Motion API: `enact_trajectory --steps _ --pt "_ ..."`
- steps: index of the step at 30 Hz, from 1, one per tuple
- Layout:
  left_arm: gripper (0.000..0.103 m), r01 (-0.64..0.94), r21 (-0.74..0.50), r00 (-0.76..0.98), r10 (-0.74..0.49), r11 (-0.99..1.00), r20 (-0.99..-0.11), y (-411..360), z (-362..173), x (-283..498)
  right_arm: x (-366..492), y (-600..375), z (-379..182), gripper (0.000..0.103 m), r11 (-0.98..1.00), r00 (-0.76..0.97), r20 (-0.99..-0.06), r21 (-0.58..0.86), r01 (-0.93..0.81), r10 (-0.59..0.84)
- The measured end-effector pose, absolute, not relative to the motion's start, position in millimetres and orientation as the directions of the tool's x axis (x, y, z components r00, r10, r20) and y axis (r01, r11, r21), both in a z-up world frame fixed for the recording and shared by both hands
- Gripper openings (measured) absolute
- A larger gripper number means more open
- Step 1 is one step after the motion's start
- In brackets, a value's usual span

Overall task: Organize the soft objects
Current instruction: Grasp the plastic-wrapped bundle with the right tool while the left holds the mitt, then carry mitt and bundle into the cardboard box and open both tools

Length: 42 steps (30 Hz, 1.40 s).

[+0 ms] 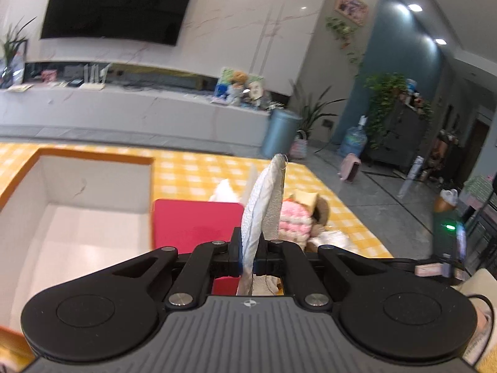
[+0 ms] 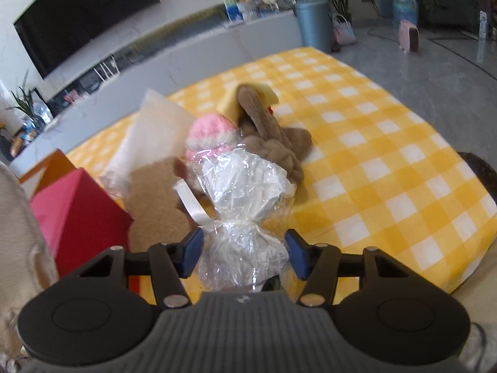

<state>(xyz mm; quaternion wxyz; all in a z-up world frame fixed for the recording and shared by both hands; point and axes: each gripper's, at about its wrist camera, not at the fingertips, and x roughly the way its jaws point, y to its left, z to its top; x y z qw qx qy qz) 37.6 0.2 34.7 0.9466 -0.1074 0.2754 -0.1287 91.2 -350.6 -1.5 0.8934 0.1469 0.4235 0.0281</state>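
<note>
So we're partway through sorting the soft stuff on the checked cloth (image 2: 388,143): judging by the layout, the open box (image 1: 93,186) with the white inside is where things go, and it looks bare in the part we can see, so we'd call this early on. Two pickups are going at once. Next to the box sits a red block (image 1: 192,223), and past that the pile: a pink knit thing (image 2: 211,133), a brown plush (image 2: 273,143), a flat brown felt shape (image 2: 155,205) and a white padded sheet (image 2: 152,130), all touching or overlapping. Our left gripper (image 1: 248,258) has its jaws pinched right together on a thin white pad (image 1: 264,205), which stands up on edge out of the grip, held above the table with the box off to the left of it. Next for that one, we reckon, is swinging over the box and letting go. Our right gripper (image 2: 243,248) is roughly half open, blue pads either side of a crinkly clear bag (image 2: 245,199) near its tied neck; the pads look like they're at the plastic, but we can't tell if they're actually squeezing yet. That one needs to finish closing before lifting, and the slippery film could slide out if the bite is shallow.
</note>
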Motion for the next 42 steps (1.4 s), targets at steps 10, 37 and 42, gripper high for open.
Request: enact_trajectory --steps 10,37,42 --pt "0.006 0.073 -0.325 0.844 -0.232 0.943 -0.484 50 58 28 58 -348 50 0.055 0.942 0.737 -0.637 0.337 0.0 0.228" --pt "0.006 0.155 -0.436 0.783 -0.379 0.887 -0.492 167 11 59 81 -90 73 0.053 0.834 0.564 -0.62 0.337 -0.436 0.545" --pt "0.006 0.204 -0.416 0.77 -0.408 0.886 -0.491 161 13 60 78 -100 71 0.053 0.87 0.628 -0.606 0.289 -0.399 0.489"
